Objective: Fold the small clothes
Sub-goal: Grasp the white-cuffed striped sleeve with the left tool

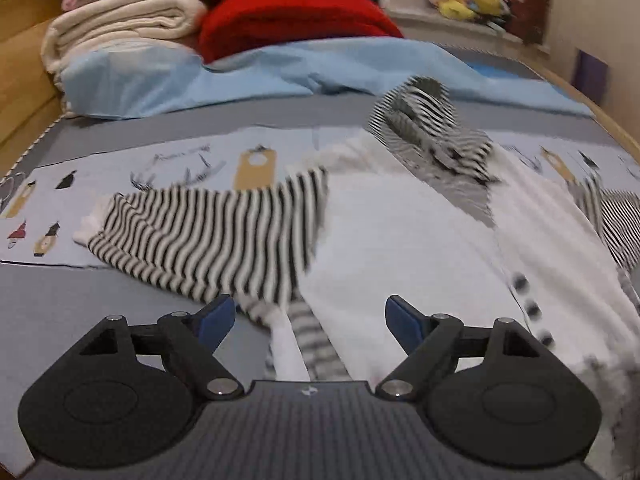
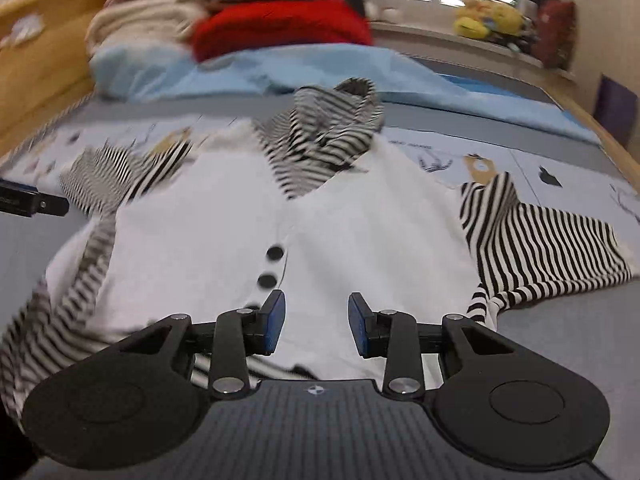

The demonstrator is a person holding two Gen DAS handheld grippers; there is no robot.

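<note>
A small white hooded jacket (image 1: 400, 240) lies spread flat on the bed, front up. Its hood (image 1: 424, 120) and sleeves are black-and-white striped. One striped sleeve (image 1: 208, 232) stretches out to the left. My left gripper (image 1: 310, 312) hovers over the jacket's lower left hem, open wide, with nothing between its blue pads. In the right wrist view the jacket (image 2: 360, 220) shows black buttons (image 2: 275, 254), its hood (image 2: 332, 128) and the other sleeve (image 2: 540, 240). My right gripper (image 2: 317, 308) hangs above the lower hem beside the buttons, its pads apart and gripping nothing.
The jacket lies on a pale printed sheet (image 1: 140, 184) over a grey cover (image 1: 60, 312). Behind it are a light blue pillow (image 1: 240, 76), a red blanket (image 1: 296, 20) and folded cream blankets (image 1: 120, 20). A wooden bed frame (image 1: 20, 80) runs along the left; plush toys (image 1: 468, 0) sit on the sill.
</note>
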